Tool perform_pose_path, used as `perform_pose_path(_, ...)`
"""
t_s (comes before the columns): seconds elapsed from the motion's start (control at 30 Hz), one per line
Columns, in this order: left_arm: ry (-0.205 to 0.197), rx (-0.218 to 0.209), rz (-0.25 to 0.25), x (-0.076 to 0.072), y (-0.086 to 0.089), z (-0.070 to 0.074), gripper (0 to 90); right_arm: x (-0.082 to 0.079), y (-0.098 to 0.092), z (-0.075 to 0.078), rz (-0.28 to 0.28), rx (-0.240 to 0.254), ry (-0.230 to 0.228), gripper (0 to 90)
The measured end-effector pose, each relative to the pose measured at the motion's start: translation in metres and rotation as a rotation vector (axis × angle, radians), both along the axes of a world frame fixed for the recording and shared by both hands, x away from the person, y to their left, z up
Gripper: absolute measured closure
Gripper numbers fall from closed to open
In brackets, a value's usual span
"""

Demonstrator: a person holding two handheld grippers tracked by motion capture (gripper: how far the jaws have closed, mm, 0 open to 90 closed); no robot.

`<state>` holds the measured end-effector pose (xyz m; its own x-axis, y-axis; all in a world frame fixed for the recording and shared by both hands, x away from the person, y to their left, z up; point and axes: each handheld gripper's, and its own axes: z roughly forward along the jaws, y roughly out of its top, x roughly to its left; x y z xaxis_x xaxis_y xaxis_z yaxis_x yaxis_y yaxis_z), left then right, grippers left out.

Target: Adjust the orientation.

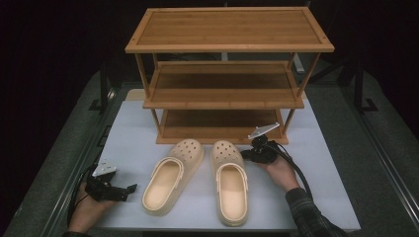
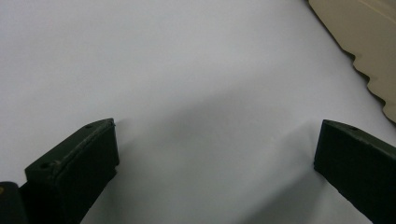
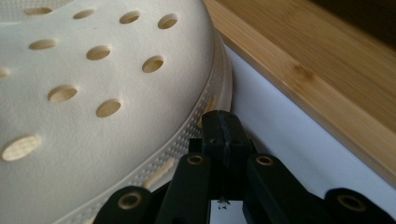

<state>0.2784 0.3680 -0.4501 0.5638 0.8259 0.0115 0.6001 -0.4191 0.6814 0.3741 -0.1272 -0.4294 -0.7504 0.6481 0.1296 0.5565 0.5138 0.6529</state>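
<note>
Nothing is on the rack (image 1: 227,29) yet — all three wooden shelves are bare, and both cream clogs lie on the white desk (image 1: 321,197) just in front of its bottom shelf. The right claw (image 1: 245,154) is pinched shut with nothing between its jaws, its tip at the toe edge of the right clog (image 1: 230,182), beside the rack's lowest board. The left claw (image 1: 132,188) rests spread wide and empty on the desk, near the heel of the left clog (image 1: 173,177) but apart from it. Both shoes appear left to lift and shelve. The rack's front edge crowds the right claw — little room there.
</note>
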Motion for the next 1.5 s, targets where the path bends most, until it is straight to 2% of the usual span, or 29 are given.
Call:
perform_pose_path(0.27,0.0,0.0,0.0,0.0,0.0,0.0,0.0,0.004,0.013,-0.001,0.017,0.005,-0.012,89.8)
perform_pose_path(0.4,-0.001,-0.001,0.0,0.0,0.0,0.0,0.0,0.001,0.008,0.002,-0.002,0.007,-0.012,89.4)
perform_pose_path(0.43,-0.001,-0.002,0.0,0.0,0.0,0.0,0.0,-0.001,0.005,0.004,-0.01,0.007,-0.017,87.0)
perform_pose_path(0.6,-0.003,-0.003,0.0,0.0,0.0,0.0,0.0,-0.029,-0.022,0.017,-0.065,0.029,-0.023,79.5)
perform_pose_path(0.67,-0.003,-0.002,0.001,0.0,0.0,0.0,0.0,-0.042,-0.029,0.022,-0.09,0.061,-0.021,75.7)
perform_pose_path(0.7,-0.003,-0.002,0.001,0.0,0.0,0.0,0.0,-0.042,-0.029,0.022,-0.09,0.061,-0.021,75.7)
perform_pose_path(0.83,-0.003,-0.003,0.0,0.0,0.0,0.0,0.0,-0.071,-0.035,0.03,-0.074,0.084,-0.039,63.4)
perform_pose_path(0.87,-0.003,-0.002,0.0,0.0,0.0,0.0,0.0,-0.082,-0.037,0.032,-0.069,0.11,-0.04,59.2)
perform_pose_path(1.0,-0.003,-0.002,0.0,0.0,0.0,0.0,0.0,-0.094,-0.038,0.035,-0.057,0.143,-0.04,54.3)
perform_pose_path(1.1,-0.002,-0.002,0.0,0.0,0.0,0.0,0.0,-0.104,-0.03,0.036,-0.032,0.156,-0.041,50.6)
perform_pose_path(1.27,-0.003,-0.003,0.0,0.0,0.0,0.0,0.0,-0.105,-0.013,0.032,0.004,0.174,-0.025,45.6)
perform_pose_path(1.43,-0.003,-0.003,0.0,0.0,0.0,0.0,0.0,-0.105,-0.001,0.028,-0.002,0.151,-0.025,44.2)
perform_pose_path(1.5,-0.003,-0.002,0.0,0.0,0.0,0.0,0.0,-0.103,0.004,0.025,-0.008,0.127,-0.024,44.3)
